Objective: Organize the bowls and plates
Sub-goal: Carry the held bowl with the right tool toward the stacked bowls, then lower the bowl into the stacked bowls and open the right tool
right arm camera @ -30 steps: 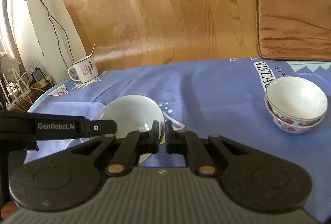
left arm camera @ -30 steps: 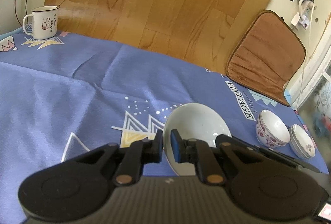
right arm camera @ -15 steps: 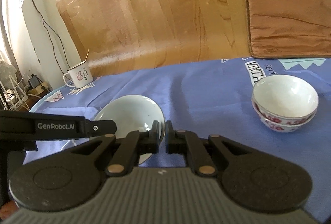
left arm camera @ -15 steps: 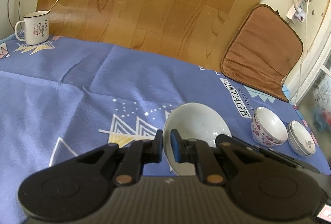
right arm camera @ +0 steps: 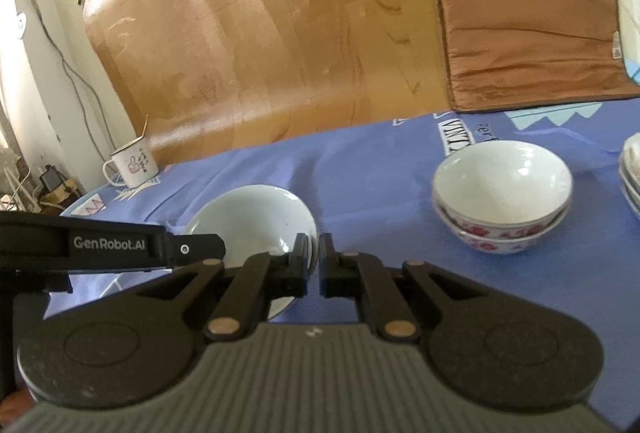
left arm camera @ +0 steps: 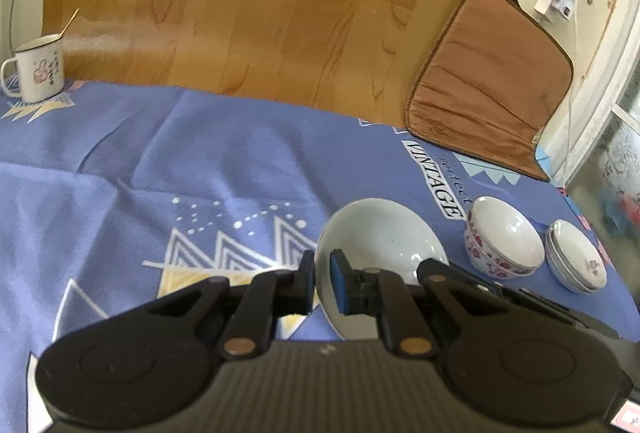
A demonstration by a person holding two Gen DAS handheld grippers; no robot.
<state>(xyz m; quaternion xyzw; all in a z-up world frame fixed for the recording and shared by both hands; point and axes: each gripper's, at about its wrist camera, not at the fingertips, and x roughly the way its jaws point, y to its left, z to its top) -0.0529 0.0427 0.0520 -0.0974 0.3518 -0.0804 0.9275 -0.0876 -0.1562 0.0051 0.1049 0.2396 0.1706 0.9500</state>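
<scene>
My left gripper is shut on the rim of a pale green plate and holds it tilted above the blue tablecloth. The same plate shows in the right wrist view, with my right gripper shut on its other rim. To the right stand stacked white bowls with red flowers, and beyond them a stack of small white dishes.
A white enamel mug with a stick in it stands at the far left of the blue tablecloth. A brown cushion leans at the back right against the wood panel wall.
Both grippers have carried the plate to the right, closer to the stacked bowls. The mug has slid toward the left edge of view.
</scene>
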